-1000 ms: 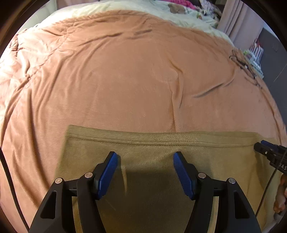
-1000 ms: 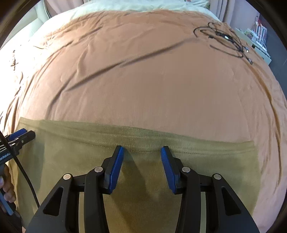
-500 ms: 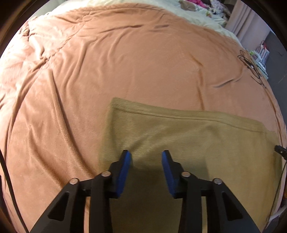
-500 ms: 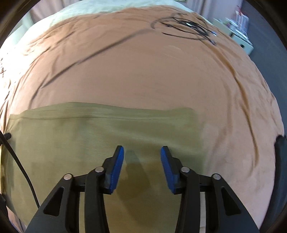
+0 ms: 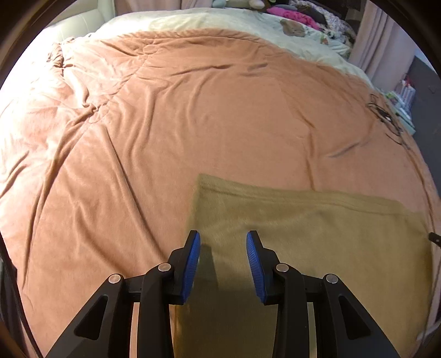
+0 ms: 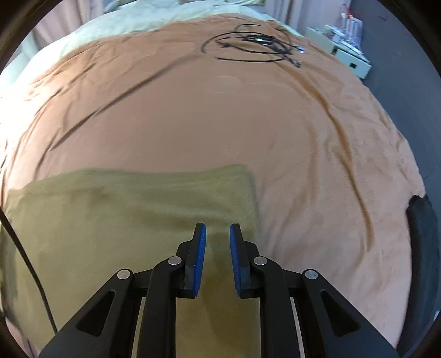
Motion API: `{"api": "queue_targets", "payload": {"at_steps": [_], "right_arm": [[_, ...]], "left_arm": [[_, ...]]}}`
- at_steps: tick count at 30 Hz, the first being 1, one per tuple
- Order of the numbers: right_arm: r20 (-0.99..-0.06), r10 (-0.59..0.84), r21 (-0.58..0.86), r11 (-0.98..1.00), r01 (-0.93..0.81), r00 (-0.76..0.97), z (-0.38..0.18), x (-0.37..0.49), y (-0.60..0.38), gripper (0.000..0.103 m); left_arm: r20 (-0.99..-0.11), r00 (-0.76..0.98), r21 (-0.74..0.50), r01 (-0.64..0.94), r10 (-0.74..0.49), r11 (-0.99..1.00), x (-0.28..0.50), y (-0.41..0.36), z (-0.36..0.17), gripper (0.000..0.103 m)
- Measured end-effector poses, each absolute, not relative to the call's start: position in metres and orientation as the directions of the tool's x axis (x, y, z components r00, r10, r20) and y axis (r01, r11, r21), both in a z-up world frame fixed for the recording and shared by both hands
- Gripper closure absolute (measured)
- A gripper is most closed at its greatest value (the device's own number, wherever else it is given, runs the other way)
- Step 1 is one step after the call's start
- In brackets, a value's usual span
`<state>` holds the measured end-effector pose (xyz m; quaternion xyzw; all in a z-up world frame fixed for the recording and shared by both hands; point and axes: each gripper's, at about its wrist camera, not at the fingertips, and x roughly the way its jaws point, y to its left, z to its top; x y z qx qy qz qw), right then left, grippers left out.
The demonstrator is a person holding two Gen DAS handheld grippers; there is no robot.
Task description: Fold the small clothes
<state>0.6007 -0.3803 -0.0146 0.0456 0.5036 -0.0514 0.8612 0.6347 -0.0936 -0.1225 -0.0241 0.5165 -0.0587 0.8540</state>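
**Inspector A:** A wide bed is covered by a creased rust-orange blanket (image 5: 193, 115); what is recorded nearest the cameras?

**Inspector B:** In the left wrist view the left gripper (image 5: 223, 239) is seen at the bottom edge, angled down; its blue pads (image 5: 193, 258) are held partly apart with nothing clamped between them; the left-hand pad lies over the left edge of the olive-green garment (image 5: 317, 228). In the right wrist view the right gripper (image 6: 217, 230) is seen closing, a narrow gap remaining; the pads are not seen to press on any fabric; the garment's surface (image 6: 124, 214) lies beneath them, close to its right edge.

**Inspector A:** And the garment itself?

**Inspector B:** It is laid flat on the near part of the blanket as a broad rectangle; a hem line is noted along its far edge.

**Inspector A:** Further off?

**Inspector B:** A tangle of black cables (image 6: 256, 44) is noted on the far right of the blanket; pale bedding (image 5: 220, 22) is seen past the blanket's far edge; a pink bundle (image 5: 292, 15) is noted behind that; curtains (image 5: 383, 52) and a cluttered white shelf unit (image 6: 344, 52) are recorded to the right.
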Motion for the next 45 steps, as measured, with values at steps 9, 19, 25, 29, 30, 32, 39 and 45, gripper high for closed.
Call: {"api": "queue_targets", "payload": {"at_steps": [9, 19, 25, 29, 30, 32, 39, 45], "right_arm": [[-0.886, 0.101, 0.129, 0.991, 0.031, 0.453, -0.029, 0.542, -0.359, 0.069], [-0.878, 0.110, 0.120, 0.993, -0.009, 0.465, -0.042, 0.469, -0.336, 0.045], [-0.861, 0.091, 0.114, 0.993, 0.014, 0.501, -0.050, 0.425, -0.340, 0.045], [-0.861, 0.075, 0.109, 0.993, 0.038, 0.502, -0.056, 0.393, -0.344, 0.045], [-0.858, 0.073, 0.108, 0.993, 0.039, 0.509, -0.057, 0.388, -0.346, 0.045], [-0.854, 0.073, 0.113, 0.992, 0.047, 0.515, -0.058, 0.375, -0.353, 0.045], [-0.841, 0.102, 0.179, 0.979, 0.097, 0.531, -0.049, 0.326, -0.376, 0.045], [-0.797, 0.169, 0.306, 0.941, 0.146, 0.579, -0.045, 0.294, -0.408, 0.045]], "left_arm": [[-0.896, 0.388, -0.156, 0.180, -0.216, 0.971, 0.567, -0.109, -0.128, 0.063], [-0.902, 0.379, -0.143, 0.189, -0.206, 0.972, 0.487, -0.115, -0.139, 0.044], [-0.901, 0.401, -0.100, 0.180, -0.166, 0.979, 0.451, -0.108, -0.150, 0.044], [-0.902, 0.403, -0.092, 0.170, -0.155, 0.981, 0.430, -0.096, -0.155, 0.044], [-0.901, 0.405, -0.092, 0.171, -0.155, 0.981, 0.423, -0.092, -0.156, 0.044], [-0.900, 0.408, -0.091, 0.171, -0.154, 0.981, 0.417, -0.088, -0.155, 0.044], [-0.887, 0.429, -0.129, 0.125, -0.171, 0.984, 0.392, -0.053, -0.140, 0.044], [-0.849, 0.486, -0.211, 0.049, -0.208, 0.976, 0.384, -0.017, -0.121, 0.044]]}}
